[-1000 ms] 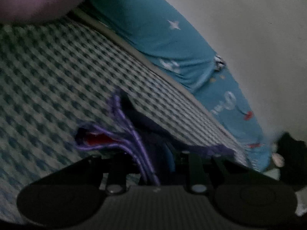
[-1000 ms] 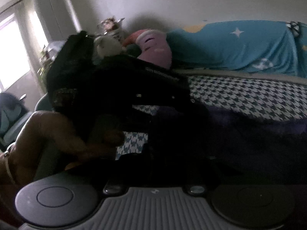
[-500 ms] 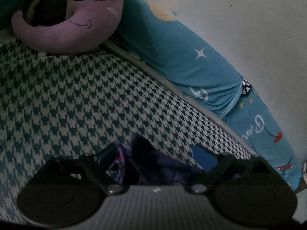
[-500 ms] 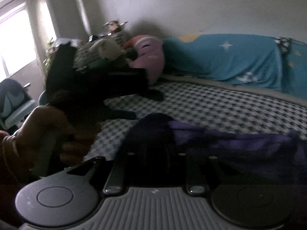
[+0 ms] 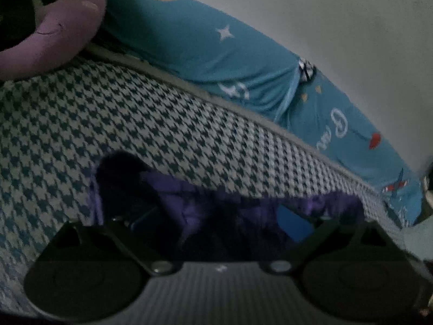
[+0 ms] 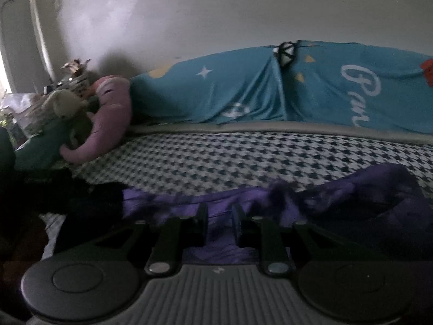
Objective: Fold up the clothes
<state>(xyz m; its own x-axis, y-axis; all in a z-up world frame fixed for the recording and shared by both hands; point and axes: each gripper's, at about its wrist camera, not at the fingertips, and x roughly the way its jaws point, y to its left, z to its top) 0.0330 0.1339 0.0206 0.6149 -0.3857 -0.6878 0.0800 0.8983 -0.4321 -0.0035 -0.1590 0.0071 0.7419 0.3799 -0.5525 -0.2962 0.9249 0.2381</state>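
Observation:
A dark purple garment lies crumpled on the houndstooth bed cover. My left gripper hangs just above its near edge. The jaws are spread wide and still opening; cloth lies under the gap, but the pads do not press on it. In the right wrist view the same garment stretches across the bed in front of my right gripper. That gripper's fingers stand close together with purple cloth pinched in the narrow gap.
A teal printed blanket lies bunched along the white wall behind the bed. A purple plush toy and other soft toys sit at the bed's left end. A dark shape at the garment's left end is too dim to make out.
My left gripper has opened and let go of the purple cloth, then drawn back from it. My right gripper has moved along the bed with the garment; the hand seen at its left has gone.

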